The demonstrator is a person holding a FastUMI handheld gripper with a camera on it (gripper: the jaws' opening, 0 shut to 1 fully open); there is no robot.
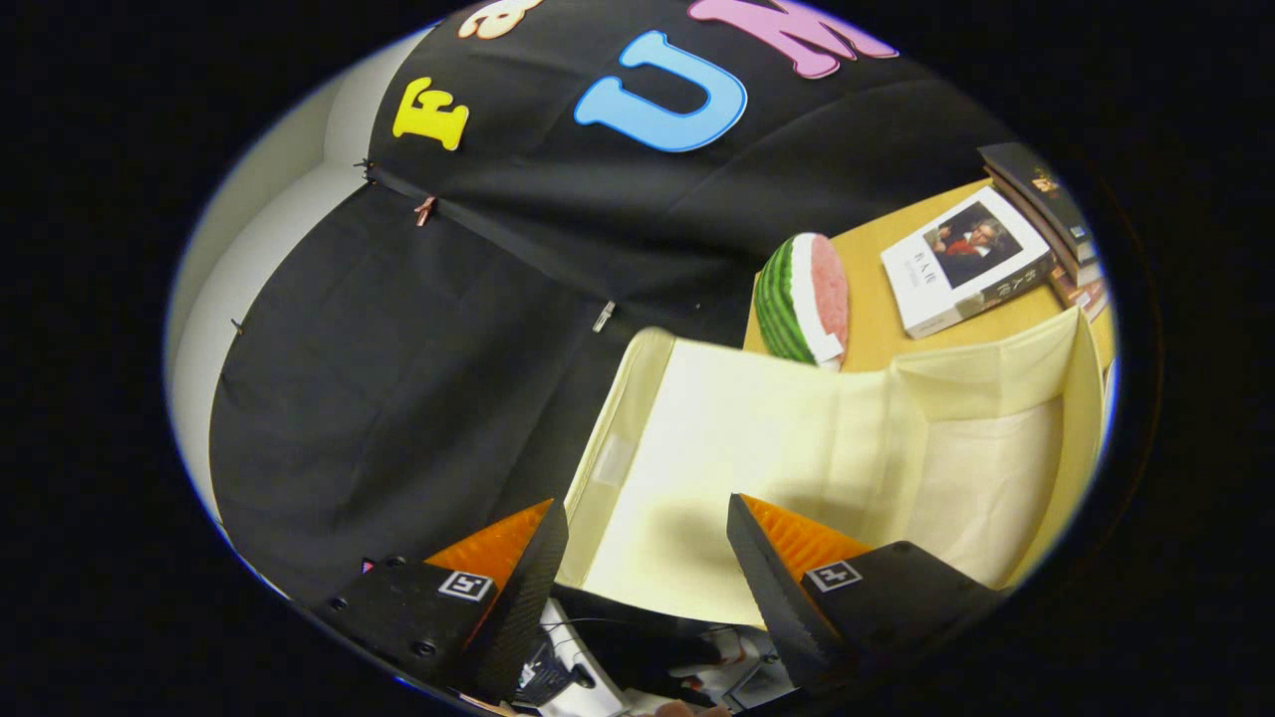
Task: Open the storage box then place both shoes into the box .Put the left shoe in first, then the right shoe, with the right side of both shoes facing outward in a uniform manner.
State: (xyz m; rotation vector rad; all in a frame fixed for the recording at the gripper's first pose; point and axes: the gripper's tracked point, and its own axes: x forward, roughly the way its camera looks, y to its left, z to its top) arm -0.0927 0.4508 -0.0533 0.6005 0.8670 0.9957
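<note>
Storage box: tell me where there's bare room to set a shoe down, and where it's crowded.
The storage box stands open, its pale inner panel bare between the side walls, just beyond the open hand-held gripper. A strip of wooden table lies free between the watermelon slice and the book. Past the book, stacked books crowd it.

Pale yellow fabric storage box (pixel 827 448), lid flap open, just beyond spread, empty fingers (pixel 543 558).

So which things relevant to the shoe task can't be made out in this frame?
- Storage box, gripper view: open and pale, but its far side is cut off at the edge.
- Tool: fingers apart, holding nothing; their bases run out of view.
- Dark items below the fingers: too blurred and cropped to identify as shoes.
</note>
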